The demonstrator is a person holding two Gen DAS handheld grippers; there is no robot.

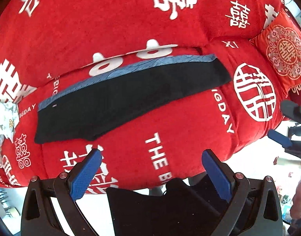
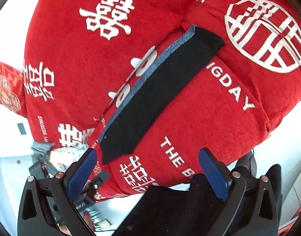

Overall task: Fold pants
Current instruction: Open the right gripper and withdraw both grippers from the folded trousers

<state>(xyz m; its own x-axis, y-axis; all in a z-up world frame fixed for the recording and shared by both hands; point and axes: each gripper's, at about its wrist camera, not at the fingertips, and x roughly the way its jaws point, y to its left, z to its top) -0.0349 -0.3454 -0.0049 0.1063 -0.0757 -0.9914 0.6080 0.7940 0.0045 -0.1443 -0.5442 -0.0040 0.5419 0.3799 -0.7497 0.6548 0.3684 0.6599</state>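
Both the left gripper point(image 1: 151, 158) and right gripper point(image 2: 147, 157) hover spread and empty; each should pinch 1 end of the pants point(image 1: 119, 100), lifting together.

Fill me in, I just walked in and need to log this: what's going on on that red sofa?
A person is holding a two-finger gripper in each hand over a red sofa cover printed with white characters. A pair of dark pants lies on the seat in a long narrow strip, with a blue-grey lining edge showing along the far side. Both the left gripper and the right gripper are open, hold nothing, and sit short of the pants. An embroidered red cushion rests at one end.
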